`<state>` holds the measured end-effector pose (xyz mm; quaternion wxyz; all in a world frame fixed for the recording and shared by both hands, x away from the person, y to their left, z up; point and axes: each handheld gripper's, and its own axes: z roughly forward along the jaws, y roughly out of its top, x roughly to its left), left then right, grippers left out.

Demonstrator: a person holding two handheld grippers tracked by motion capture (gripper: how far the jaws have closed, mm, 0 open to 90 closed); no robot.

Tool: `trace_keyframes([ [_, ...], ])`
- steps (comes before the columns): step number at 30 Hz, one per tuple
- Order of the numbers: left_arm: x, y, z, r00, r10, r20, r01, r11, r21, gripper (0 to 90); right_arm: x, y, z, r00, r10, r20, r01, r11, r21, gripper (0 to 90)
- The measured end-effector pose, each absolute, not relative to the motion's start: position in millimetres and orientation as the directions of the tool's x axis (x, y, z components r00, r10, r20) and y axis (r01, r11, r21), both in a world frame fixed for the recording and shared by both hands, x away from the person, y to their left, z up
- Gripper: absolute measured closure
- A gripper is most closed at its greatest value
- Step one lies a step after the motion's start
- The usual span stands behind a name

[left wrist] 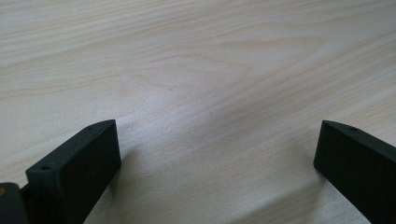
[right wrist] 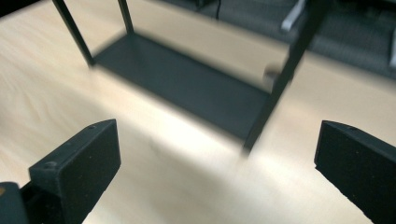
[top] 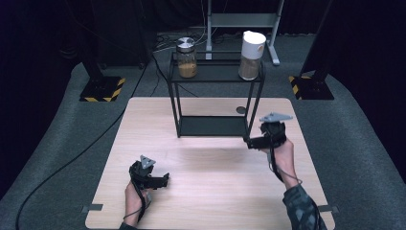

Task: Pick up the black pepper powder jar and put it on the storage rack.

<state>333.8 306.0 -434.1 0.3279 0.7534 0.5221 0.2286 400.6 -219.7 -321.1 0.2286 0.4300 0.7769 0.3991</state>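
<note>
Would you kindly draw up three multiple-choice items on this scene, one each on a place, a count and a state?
1. Where do the two jars stand?
A. On the rack's top shelf
B. On the rack's bottom shelf
C. On the table beside the rack

2. How many jars are there?
A. One
B. Two
C. Three

3. How do the right gripper's jaws stand?
A. Shut on a jar
B. Shut on nothing
C. Open, with nothing between them

Answers:
1 A: the metal-lidded jar and the white-lidded jar stand on the top shelf of the black rack, whose bottom shelf is bare.
2 B: just those two show in the high view.
3 C: the right gripper shows its jaws far apart over the table, nothing between them.
</note>
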Motion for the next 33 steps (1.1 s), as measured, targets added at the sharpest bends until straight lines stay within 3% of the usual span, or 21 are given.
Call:
trace_keyframes([
  [5,334,306,-434,0.348,0.937,0.002,0.637,-0.238,0.733,0.1,379,-230,-373,-0.478,0.876,0.056,0.557,0.253,0.791,0.0],
  [11,334,306,-434,0.348,0.937,0.003,0.637,-0.239,0.733,0.1,354,-234,-408,-0.437,0.897,0.065,0.593,0.233,0.770,0.0],
  [33,333,304,-434,0.342,0.940,0.006,0.636,-0.237,0.734,0.3,329,-236,-435,-0.404,0.915,0.016,0.572,0.238,0.785,0.0],
])
